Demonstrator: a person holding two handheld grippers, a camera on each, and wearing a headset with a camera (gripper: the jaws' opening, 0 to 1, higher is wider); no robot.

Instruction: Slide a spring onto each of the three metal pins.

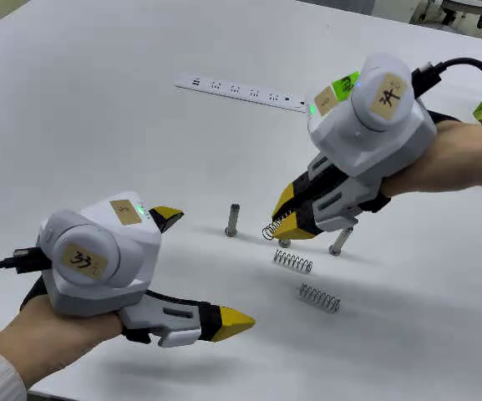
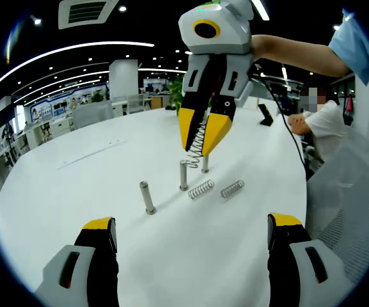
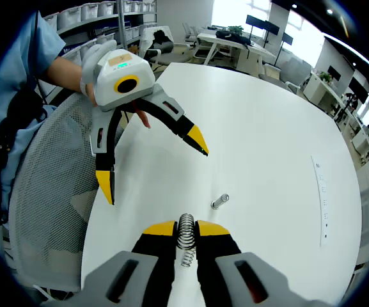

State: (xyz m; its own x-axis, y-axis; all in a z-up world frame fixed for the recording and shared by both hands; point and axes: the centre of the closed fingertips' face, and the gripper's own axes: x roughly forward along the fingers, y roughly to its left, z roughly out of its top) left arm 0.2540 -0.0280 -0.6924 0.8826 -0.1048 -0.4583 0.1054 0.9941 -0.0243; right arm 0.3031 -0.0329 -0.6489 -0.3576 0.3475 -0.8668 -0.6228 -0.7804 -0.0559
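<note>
White round table in a big open-plan office, with mesh chairs [image 3: 50,192] pulled up at its near edge and a power strip [image 1: 241,90] lying flat toward the far edge.

All the parts sit loose on the bare table [image 1: 98,125], well in from every edge. I don't see a tray or bin holding anything, so the only "holders" here are the pins themselves, and all three look bare to me: near pin [image 2: 147,197], middle pin [image 2: 183,174] and far pin [image 2: 204,163], each standing on its base.

The right gripper [image 1: 286,225] has its jaws pinched on a spring [image 3: 185,236]. It grips the coil partway along, with the free end poking out past the tips. My read on why: that leaves an open end to drop over a pin top. It hangs tips-down just above the middle and far pins, so I'd guess one of those is the target. I can't tell which.

The left gripper [image 1: 209,267] is near the table edge closest to the person, well apart from the pins. Its fingers are spread wide with nothing in them, probably just keeping out of the way.

Two more springs lie on their sides just beside the pins, toward the person: second spring [image 1: 292,261] and third spring [image 1: 318,297]. That's a handy spot for the next grabs. By my count, zero of three are done so far.
</note>
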